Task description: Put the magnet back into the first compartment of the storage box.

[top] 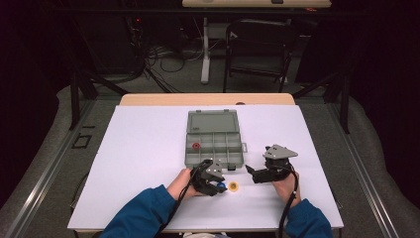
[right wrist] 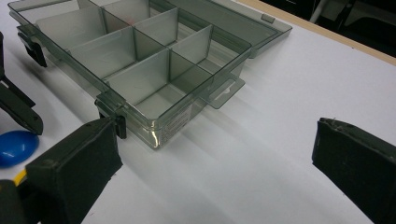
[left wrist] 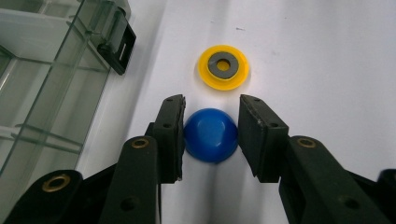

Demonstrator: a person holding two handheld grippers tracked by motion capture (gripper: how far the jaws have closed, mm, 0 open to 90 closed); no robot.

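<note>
Down on the white table (top: 148, 148) in a dark room, the left gripper (left wrist: 210, 135) clasps a blue dome (left wrist: 211, 135), yellow ring (left wrist: 223, 66) just beyond, while the right gripper (right wrist: 210, 158) gapes wide, holding nothing.

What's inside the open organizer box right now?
The organizer box holds one red ring in a left compartment; the other compartments seen look empty. The left tool hides part of the near edge in the high view.
</note>
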